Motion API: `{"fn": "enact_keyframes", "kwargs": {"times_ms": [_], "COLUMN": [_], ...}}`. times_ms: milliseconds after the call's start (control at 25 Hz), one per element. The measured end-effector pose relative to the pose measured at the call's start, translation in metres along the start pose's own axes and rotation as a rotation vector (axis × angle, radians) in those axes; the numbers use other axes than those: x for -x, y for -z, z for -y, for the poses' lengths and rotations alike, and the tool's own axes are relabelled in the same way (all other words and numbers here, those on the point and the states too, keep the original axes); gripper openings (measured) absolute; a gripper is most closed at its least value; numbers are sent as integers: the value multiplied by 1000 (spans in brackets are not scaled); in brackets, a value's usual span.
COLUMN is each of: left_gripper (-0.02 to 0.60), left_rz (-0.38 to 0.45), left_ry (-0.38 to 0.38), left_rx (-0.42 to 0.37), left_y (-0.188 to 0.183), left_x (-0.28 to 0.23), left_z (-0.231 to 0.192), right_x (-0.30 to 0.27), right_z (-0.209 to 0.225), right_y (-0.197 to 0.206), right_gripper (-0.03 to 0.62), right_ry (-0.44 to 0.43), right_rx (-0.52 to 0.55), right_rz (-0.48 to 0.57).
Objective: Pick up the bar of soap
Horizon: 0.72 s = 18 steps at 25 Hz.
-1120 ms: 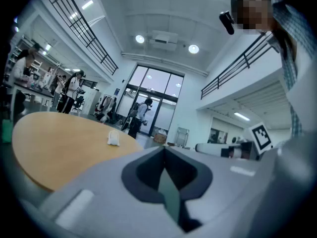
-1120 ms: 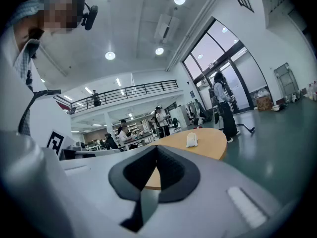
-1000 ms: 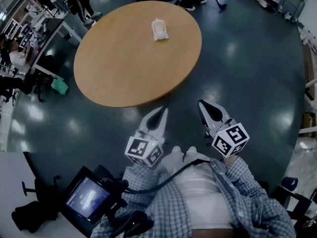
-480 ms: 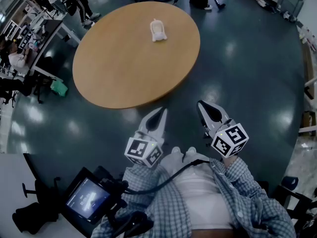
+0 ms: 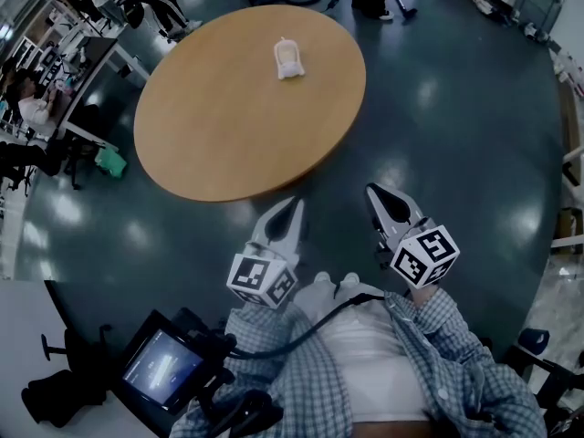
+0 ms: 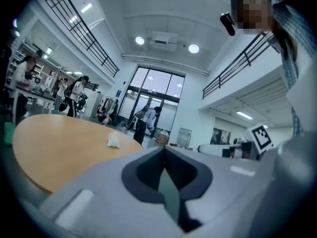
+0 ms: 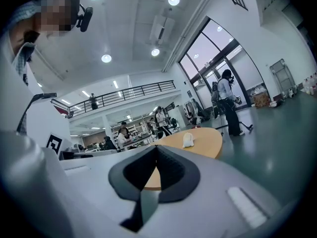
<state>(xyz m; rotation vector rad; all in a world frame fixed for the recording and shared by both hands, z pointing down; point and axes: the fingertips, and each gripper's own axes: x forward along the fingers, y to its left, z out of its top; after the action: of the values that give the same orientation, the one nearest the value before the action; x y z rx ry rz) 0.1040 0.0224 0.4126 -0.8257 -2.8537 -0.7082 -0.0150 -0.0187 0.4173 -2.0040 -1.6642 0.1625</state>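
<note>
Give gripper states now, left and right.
Left gripper: closed, holding nothing.
Right gripper: closed, holding nothing.

Round ceiling lamps [image 6: 193, 48] light the hall evenly, throwing pale glare patches on the dark floor [image 5: 456, 135] beside the worktop [image 5: 237, 108]; fisheye edges bend and darken.

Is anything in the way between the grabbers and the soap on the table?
No, nothing visible. The soap lies alone on the far side of the round table. Only bare tabletop and some floor lie between it and the left gripper and right gripper, both shut and empty.
</note>
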Motion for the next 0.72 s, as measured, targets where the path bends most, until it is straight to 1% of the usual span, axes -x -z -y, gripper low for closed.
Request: {"fn": "enact_keyframes", "kwargs": {"times_ms": [280,480,600,720], "left_gripper": [-2,-2,-2,-2], "left_rz": [10,-2,-7,-17], "left_ry": [-25,-25,-20,-28], "left_rx": [-7,-8,-15,-28], "left_y": [3,9,10,10], "left_x": [-11,-17,-28,-52], "left_z": [18,20,11,-15], "right_x": [9,8,-4,-34], "right_z": [18,24,34,53], "right_y": [-11,-10,-7,-6], "right_gripper": [3,3,3,3], "right_ry": [-27,-35,-30,-23], "right_rx": [10,7,0,-7], "right_rz": [2,-3,-8,-11]}}
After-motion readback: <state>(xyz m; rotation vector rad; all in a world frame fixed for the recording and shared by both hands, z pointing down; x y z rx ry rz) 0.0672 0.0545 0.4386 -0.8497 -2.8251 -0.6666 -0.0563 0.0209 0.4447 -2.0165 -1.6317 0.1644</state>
